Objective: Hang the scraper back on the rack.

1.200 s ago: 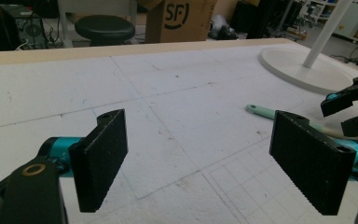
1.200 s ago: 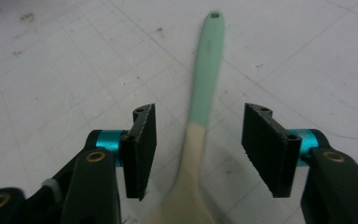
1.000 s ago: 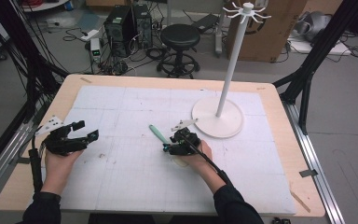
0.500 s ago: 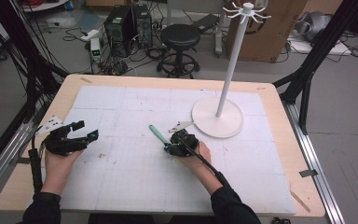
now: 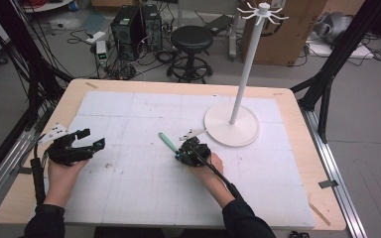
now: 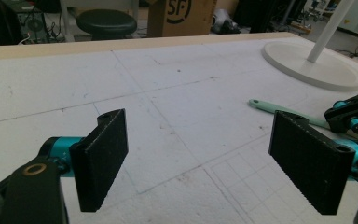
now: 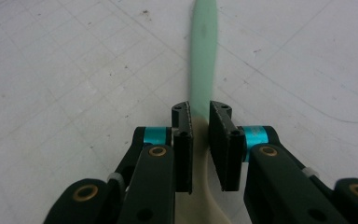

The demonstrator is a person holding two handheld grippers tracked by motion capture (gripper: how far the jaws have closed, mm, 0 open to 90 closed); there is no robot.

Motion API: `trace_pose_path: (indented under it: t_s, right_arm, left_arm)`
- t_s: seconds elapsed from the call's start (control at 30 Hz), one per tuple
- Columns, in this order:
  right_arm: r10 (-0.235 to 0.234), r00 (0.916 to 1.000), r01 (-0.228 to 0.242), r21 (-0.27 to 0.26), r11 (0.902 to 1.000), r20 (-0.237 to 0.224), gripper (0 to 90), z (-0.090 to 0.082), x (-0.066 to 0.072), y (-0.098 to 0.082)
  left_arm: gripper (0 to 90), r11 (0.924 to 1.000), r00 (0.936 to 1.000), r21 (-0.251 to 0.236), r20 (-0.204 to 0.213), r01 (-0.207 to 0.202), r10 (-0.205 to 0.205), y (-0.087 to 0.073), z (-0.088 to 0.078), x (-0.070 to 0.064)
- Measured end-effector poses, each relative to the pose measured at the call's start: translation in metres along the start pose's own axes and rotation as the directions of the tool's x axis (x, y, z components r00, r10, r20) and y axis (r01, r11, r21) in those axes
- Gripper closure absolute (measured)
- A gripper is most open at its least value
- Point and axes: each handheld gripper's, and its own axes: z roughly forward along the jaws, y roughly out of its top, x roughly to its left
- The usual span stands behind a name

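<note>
Right tongs (image 7: 199, 135) clamped on a slim green-and-cream utensil (image 7: 203, 60), mid-desk just left of the white stand (image 5: 231, 126) | left tongs (image 6: 205, 163) apart and empty, near the desk's (image 5: 144, 198) left edge | utensil looks light, stiff, smooth plastic, liable to pivot; best held at its wider cream end.

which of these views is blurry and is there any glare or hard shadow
Right gripper view: the green handle is smeared and soft toward its far end, while the right gripper looks sharp. Left gripper view: the left gripper pads and the mat are crisp; the stand base is bright but not blown out. High view: even light, faint shadows, no glare.
</note>
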Motion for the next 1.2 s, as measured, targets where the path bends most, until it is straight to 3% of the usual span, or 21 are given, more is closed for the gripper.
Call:
trace_pose_path:
  t_s: [0.3, 0.63, 0.73, 0.77, 0.83, 0.87, 1.03, 1.1, 1.2]
  right_arm:
    - [0.032, 0.9987, -0.032, -0.004, 0.9995, -0.04, 80.8, -0.002, -0.008, 0.0]
    - [0.06, 0.9939, -0.068, -0.084, 0.9941, -0.092, 80.8, -0.023, -0.018, 0.007]
    - [0.07, 0.9919, -0.083, -0.119, 0.9894, -0.106, 80.8, -0.035, -0.023, 0.009]
    - [0.077, 0.9909, -0.093, -0.147, 0.9848, -0.11, 80.9, -0.047, -0.029, 0.011]
    - [0.084, 0.9895, -0.101, -0.151, 0.9833, -0.117, 80.8, -0.051, -0.031, 0.012]
    - [0.091, 0.9878, -0.112, -0.171, 0.9789, -0.127, 80.8, -0.065, -0.039, 0.013]
    - [0.095, 0.9874, -0.119, -0.198, 0.973, -0.127, 80.8, -0.091, -0.054, 0.014]
    - [0.097, 0.9877, -0.122, -0.217, 0.9685, -0.122, 80.8, -0.112, -0.066, 0.015]
    - [0.106, 0.9857, -0.134, -0.231, 0.9636, -0.131, 80.8, -0.125, -0.072, 0.015]
  left_arm:
    - [20.2, 1.0, 1.0, 0.001, -0.004, 0.002, -0.002, -0.001, -0.002, 0.001]
    - [20.3, 1.0, 1.0, 0.002, -0.005, 0.003, -0.003, -0.001, -0.002, 0.001]
    - [20.3, 1.0, 1.0, -0.002, -0.005, 0.005, -0.005, -0.001, -0.002, 0.002]
    - [20.3, 1.0, 1.0, -0.003, -0.005, 0.005, -0.005, -0.001, -0.003, 0.002]
    - [20.2, 1.0, 1.0, -0.003, -0.004, 0.006, -0.006, -0.001, -0.003, 0.002]
    - [20.3, 1.0, 1.0, -0.002, -0.001, 0.004, -0.004, -0.001, -0.003, 0.002]
    - [20.0, 0.9998, 0.9999, -0.016, 0.007, 0.009, -0.009, -0.001, -0.003, 0.001]
    - [20.0, 0.9997, 0.9999, -0.019, 0.007, 0.013, -0.013, -0.001, -0.003, 0.001]
    - [19.8, 0.9998, 0.9999, -0.017, 0.008, 0.012, -0.012, -0.001, -0.003, 0.001]
